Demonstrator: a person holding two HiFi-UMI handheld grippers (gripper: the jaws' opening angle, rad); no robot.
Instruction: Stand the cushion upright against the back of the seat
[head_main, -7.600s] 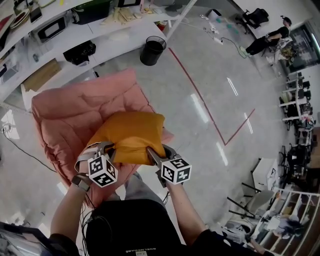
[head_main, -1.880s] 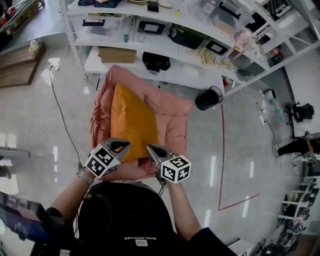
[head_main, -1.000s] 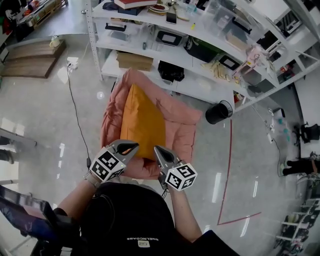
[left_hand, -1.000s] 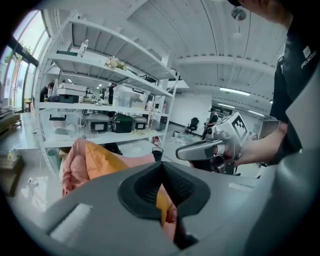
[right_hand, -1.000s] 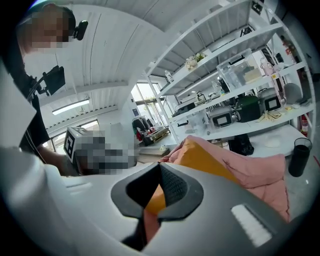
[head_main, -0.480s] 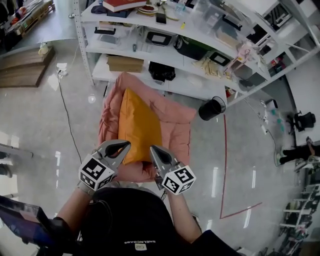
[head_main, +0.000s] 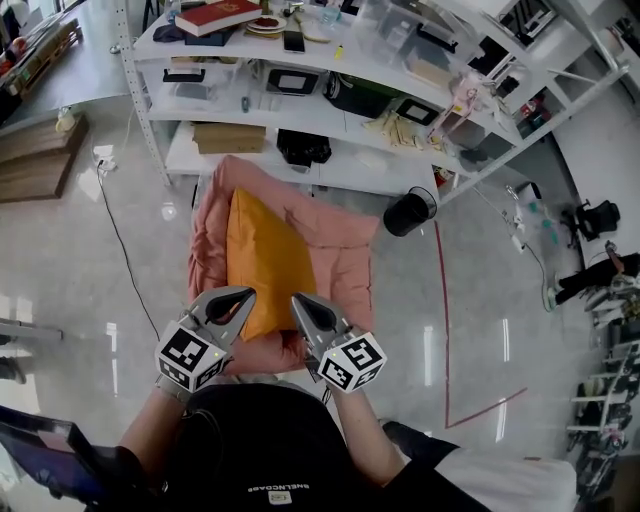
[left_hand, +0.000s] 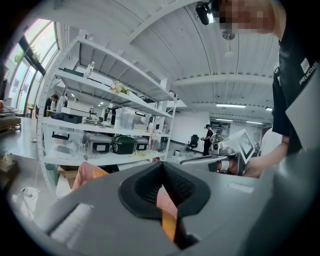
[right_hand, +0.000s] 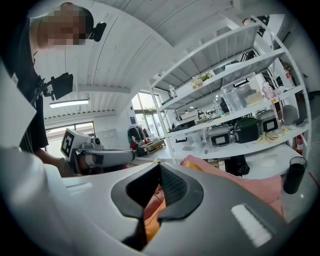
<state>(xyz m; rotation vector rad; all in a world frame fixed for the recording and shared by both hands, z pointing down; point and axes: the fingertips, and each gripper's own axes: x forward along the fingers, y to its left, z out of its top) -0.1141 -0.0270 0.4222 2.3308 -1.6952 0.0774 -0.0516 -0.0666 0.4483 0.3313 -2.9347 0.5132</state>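
Note:
The orange cushion stands on edge along the left side of the pink padded seat, leaning on the seat's raised pink padding. My left gripper and right gripper hover side by side over the seat's near edge, both shut and empty, clear of the cushion. In the left gripper view the jaws meet at the tips, with orange fabric showing through the gap below. The right gripper has its jaws closed in its own view, with the pink seat beyond.
White shelving racks loaded with boxes and equipment stand right behind the seat. A black bin sits at the seat's right. A cable runs over the glossy floor on the left, and a red tape line on the right.
Both grippers, which held the cushion several seconds ago, have let it go. Over the last second they drew up and back a little. The cushion has stayed standing.

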